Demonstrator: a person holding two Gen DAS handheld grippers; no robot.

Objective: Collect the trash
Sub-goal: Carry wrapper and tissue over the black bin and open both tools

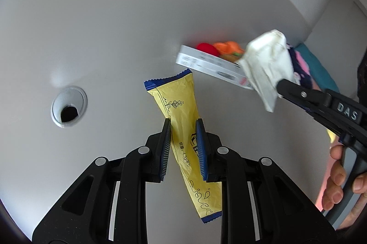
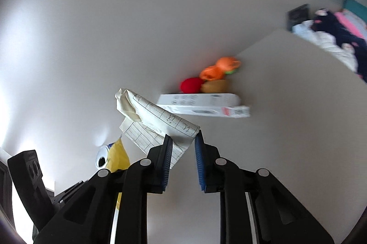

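My left gripper (image 1: 182,129) is shut on a long yellow wrapper with blue ends (image 1: 183,104), pinched near its middle above the white table. My right gripper (image 2: 183,141) is shut on a crumpled sheet of ruled white paper (image 2: 151,118), which sticks out ahead and to the left of the jaws. In the left wrist view the right gripper (image 1: 278,89) comes in from the right with the crumpled paper (image 1: 266,67) in its tips. The yellow wrapper (image 2: 117,157) also shows low on the left in the right wrist view.
A flat white box (image 2: 201,106) lies on the white table (image 1: 103,26) with a red ball (image 2: 190,84), an orange toy (image 2: 218,68) and a brown item behind it. A round cable hole (image 1: 68,107) sits at the left. Bedding (image 2: 332,37) lies beyond the table's right edge.
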